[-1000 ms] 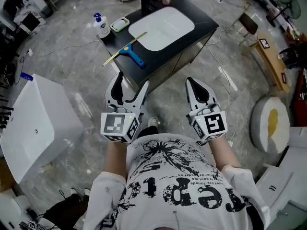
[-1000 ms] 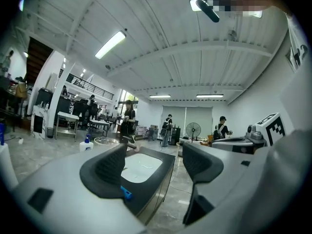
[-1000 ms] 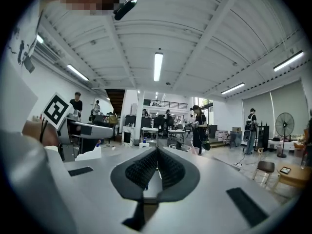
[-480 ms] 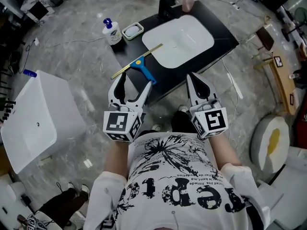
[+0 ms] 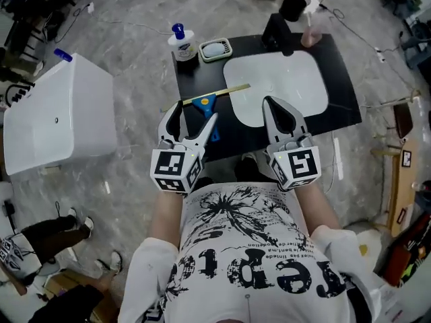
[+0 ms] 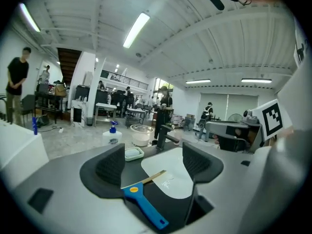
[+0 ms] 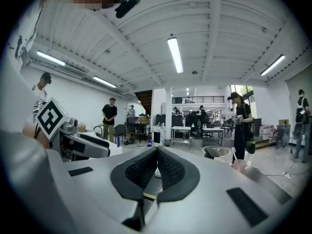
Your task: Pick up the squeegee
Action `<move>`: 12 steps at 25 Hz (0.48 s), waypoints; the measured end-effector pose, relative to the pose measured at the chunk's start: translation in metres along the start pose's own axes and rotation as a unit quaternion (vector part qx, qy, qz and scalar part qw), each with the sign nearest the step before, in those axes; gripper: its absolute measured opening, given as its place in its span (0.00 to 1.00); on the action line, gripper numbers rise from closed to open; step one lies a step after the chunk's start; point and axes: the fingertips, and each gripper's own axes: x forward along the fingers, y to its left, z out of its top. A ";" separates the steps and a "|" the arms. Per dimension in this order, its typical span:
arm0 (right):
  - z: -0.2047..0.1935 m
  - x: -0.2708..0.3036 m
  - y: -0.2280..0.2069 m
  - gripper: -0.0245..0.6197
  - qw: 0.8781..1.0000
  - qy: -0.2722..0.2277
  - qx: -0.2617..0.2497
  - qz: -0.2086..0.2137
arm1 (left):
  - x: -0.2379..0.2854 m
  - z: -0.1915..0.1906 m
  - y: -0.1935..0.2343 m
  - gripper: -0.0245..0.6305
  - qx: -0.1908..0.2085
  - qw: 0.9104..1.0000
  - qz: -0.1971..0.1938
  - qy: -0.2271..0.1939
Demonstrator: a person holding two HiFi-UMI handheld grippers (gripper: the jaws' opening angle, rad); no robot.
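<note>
Left hand-held gripper [image 5: 190, 116] jaws apart, now just short of blue squeegee [image 5: 205, 101] on black worktop [image 5: 194, 79], closer than before, right hand-held gripper [image 5: 271, 106] jaws together, empty

The left gripper [image 5: 194, 116] is held at 11 o'clock, jaws spread wide apart. The right gripper [image 5: 271, 103] is held at 1 o'clock, jaws pressed together.

Room: open workshop hall.
Grey marbled floor [image 5: 135, 46]; white ribbed ceiling [image 7: 229, 23], strip lights [image 7: 174, 55]; black counter [image 5: 340, 73]; white boxy unit [image 5: 60, 113] to its left.
</note>
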 end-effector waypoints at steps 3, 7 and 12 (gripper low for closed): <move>-0.012 0.026 -0.019 0.06 0.999 0.010 -0.008 0.044 | 0.025 -0.018 0.004 0.58 -0.021 0.999 0.041 0.015; -0.035 0.053 -0.037 0.06 0.995 0.030 -0.012 0.095 | 0.051 -0.053 0.010 0.58 -0.052 0.993 0.093 0.052; -0.075 0.079 -0.051 0.06 0.988 0.065 -0.012 0.141 | 0.081 -0.112 0.024 0.58 -0.087 0.979 0.144 0.118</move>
